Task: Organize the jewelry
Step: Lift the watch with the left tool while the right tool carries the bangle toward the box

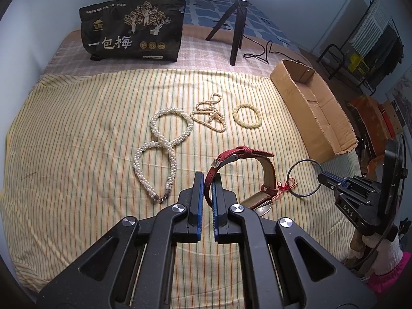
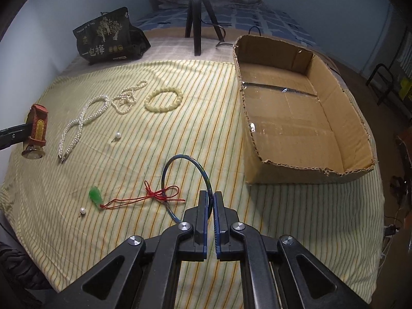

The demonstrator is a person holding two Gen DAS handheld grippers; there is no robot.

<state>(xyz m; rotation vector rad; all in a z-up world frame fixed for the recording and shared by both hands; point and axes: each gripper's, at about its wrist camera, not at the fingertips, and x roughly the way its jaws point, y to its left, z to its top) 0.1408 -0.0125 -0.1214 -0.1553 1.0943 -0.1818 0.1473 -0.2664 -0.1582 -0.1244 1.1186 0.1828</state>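
Left tool pinches one red watch by its strap, lifted at nine o'clock in the right view. Then one pearl necklace, one thin bead strand, one cream bracelet, two loose pearls, one green pendant on red cord. Right tool is clamped on one blue bangle. One empty box at two o'clock. The black bag reads "一包梅"; the right tool's body reads "DAS".

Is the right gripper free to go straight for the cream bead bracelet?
Probably not: the right gripper is shut on the blue bangle. The striped sheet up to the cream bead bracelet looks clear.
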